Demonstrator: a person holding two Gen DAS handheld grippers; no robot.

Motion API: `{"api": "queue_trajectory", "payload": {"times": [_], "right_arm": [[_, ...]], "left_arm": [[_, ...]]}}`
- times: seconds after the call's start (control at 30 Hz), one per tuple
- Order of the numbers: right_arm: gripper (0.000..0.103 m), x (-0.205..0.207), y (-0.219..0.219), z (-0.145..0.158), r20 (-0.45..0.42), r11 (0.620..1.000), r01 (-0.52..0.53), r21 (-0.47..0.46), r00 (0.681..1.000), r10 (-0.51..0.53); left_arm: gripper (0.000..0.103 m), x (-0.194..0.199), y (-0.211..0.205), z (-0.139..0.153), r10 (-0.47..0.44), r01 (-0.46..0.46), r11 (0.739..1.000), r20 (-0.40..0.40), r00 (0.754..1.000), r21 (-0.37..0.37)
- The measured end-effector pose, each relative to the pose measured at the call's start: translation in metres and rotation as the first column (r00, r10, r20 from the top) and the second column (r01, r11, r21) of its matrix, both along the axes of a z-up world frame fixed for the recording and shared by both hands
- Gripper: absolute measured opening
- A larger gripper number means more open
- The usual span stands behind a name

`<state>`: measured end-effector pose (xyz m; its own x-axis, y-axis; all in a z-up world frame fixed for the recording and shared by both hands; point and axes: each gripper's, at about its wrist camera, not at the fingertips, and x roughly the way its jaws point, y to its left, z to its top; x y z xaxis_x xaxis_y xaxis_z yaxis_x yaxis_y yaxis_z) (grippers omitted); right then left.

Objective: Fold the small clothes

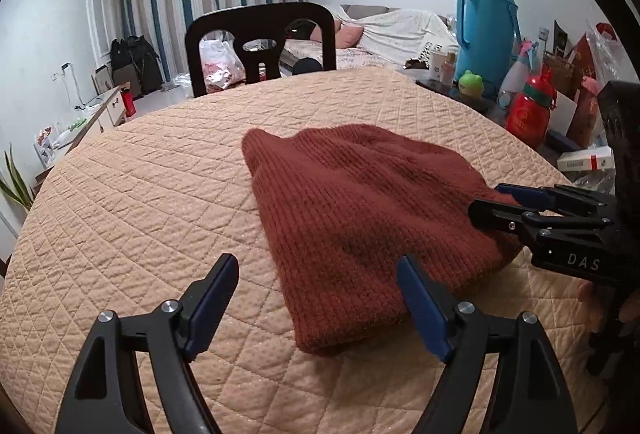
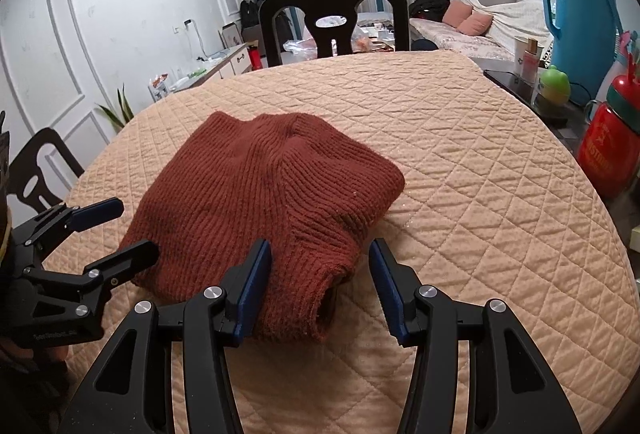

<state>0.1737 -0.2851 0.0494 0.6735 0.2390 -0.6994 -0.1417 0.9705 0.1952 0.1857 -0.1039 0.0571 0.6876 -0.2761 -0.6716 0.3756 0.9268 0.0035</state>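
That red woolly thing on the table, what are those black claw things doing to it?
A person is holding two black grabbing tools, one in each hand, to fold a rust-red knitted garment lying on a peach quilted table cover. The left gripper has its jaws open at the garment's near edge, with nothing held. The right gripper has its jaws open around a bunched corner of the knit without squeezing it. So nothing is lifted right now.
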Motion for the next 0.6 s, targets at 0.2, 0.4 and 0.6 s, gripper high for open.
{"api": "queue_trajectory", "payload": {"times": [0.2,0.4,0.6], "right_arm": [[0.068,0.002,-0.011,0.004,0.008,0.999,0.019,0.033,1.0,-0.02],[0.068,0.011,-0.019,0.003,-0.016,0.998,0.028,0.056,0.999,-0.027],[0.073,0.021,-0.031,-0.004,-0.068,0.99,0.033,0.141,0.997,-0.024]], "left_arm": [[0.085,-0.001,0.005,0.008,-0.001,0.001,1.0,0.031,1.0,-0.006],[0.088,0.005,0.008,0.011,-0.007,0.008,1.0,0.03,1.0,-0.022],[0.091,0.027,0.023,0.012,-0.059,0.05,0.986,-0.055,0.997,-0.161]]}}
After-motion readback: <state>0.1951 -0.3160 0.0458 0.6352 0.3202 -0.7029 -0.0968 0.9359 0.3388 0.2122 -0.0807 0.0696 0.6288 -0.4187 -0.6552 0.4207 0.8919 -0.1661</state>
